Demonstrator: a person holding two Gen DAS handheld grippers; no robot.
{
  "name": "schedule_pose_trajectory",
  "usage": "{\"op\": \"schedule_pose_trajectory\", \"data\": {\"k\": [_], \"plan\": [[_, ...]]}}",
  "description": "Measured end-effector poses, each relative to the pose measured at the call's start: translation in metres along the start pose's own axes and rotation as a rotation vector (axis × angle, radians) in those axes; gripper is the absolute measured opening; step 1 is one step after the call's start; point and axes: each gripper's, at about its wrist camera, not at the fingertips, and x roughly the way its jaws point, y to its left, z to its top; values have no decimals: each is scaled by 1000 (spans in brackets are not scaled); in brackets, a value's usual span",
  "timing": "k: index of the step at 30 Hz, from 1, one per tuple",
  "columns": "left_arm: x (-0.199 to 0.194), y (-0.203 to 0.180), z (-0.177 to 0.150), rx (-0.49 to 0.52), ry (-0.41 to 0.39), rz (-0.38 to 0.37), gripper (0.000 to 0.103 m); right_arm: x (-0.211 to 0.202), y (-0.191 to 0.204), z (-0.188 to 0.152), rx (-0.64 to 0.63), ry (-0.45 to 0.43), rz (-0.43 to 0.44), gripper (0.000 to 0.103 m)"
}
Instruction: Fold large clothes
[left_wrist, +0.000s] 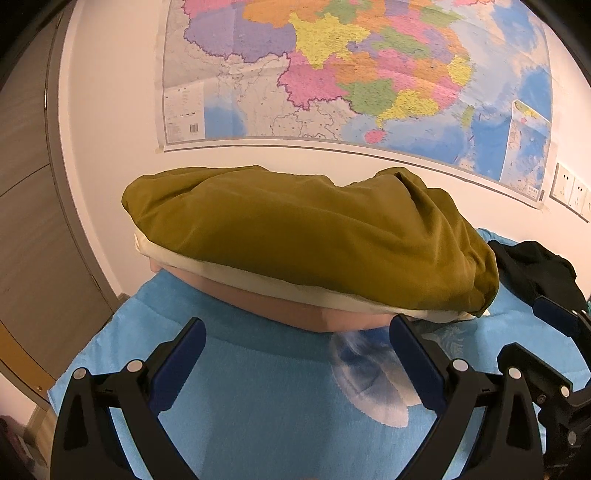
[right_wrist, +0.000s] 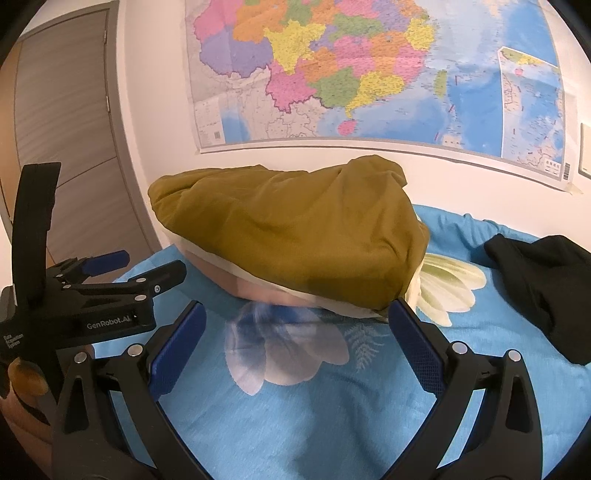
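An olive-green folded garment lies on top of a stack with a cream layer and a pink layer under it, on a blue sheet against the wall. It also shows in the right wrist view. A black garment lies crumpled to the right, also seen in the left wrist view. My left gripper is open and empty just in front of the stack. My right gripper is open and empty, its right finger near the stack's right corner.
The blue sheet has white flower prints. A large colored map hangs on the white wall behind. A grey door is at the left. Wall sockets are at the right.
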Motion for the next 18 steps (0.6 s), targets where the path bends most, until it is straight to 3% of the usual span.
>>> {"op": "schedule_pose_trajectory", "data": {"k": [18], "plan": [[-4,-3,-5,6,-5,-2,96,-4,1,-5,1,7,6,97]]}}
